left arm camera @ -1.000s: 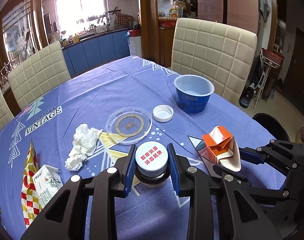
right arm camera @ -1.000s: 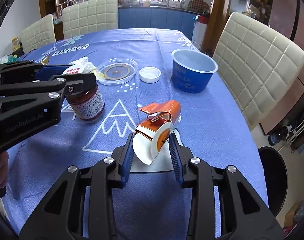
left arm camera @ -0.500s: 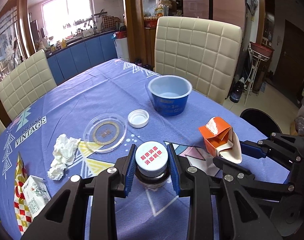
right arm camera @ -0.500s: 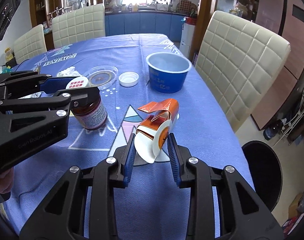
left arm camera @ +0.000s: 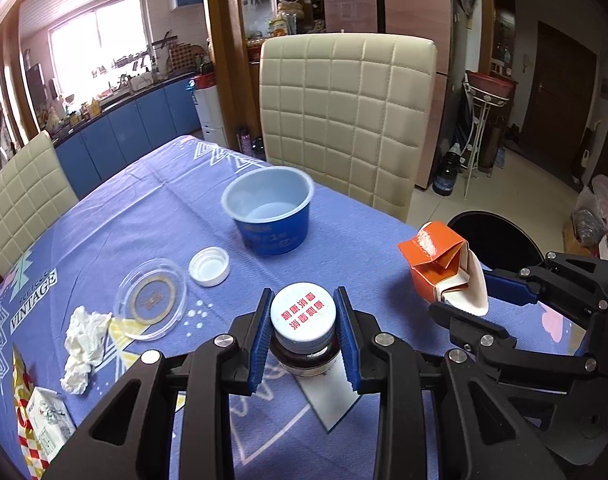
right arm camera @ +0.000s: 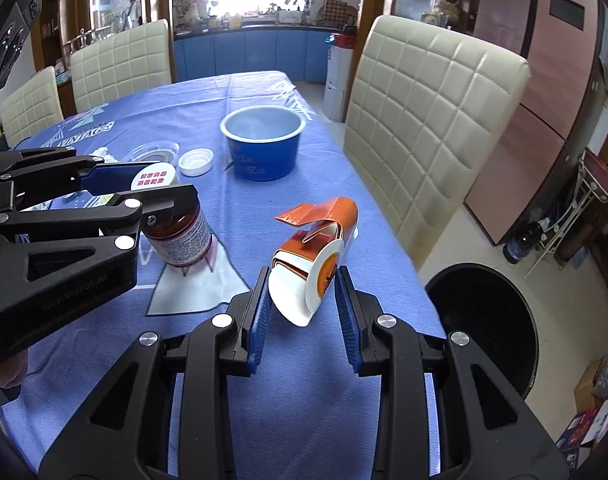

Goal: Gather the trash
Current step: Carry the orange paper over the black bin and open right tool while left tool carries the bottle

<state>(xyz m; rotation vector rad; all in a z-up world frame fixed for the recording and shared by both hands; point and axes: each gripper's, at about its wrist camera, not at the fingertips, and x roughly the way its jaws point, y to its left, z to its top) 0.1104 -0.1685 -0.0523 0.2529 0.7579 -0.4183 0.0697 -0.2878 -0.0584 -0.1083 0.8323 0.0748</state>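
Note:
My left gripper (left arm camera: 303, 336) is shut on a brown jar with a white cap (left arm camera: 303, 316) and holds it above the blue tablecloth; the jar also shows in the right wrist view (right arm camera: 178, 226). My right gripper (right arm camera: 303, 300) is shut on a crushed orange and white carton (right arm camera: 318, 248), which also shows in the left wrist view (left arm camera: 444, 266). A black trash bin (right arm camera: 488, 312) stands on the floor just past the table's right edge, to the right of the carton.
On the table lie a blue bowl (left arm camera: 270, 212), a white cap (left arm camera: 209, 266), a clear plastic lid (left arm camera: 152, 298), a crumpled tissue (left arm camera: 84, 340) and a small carton with a checked wrapper (left arm camera: 44, 424). A cream chair (left arm camera: 344, 120) stands behind the bowl.
Both grippers have moved right toward the table's edge with the jar and the carton in them. The black bin has come into fuller view.

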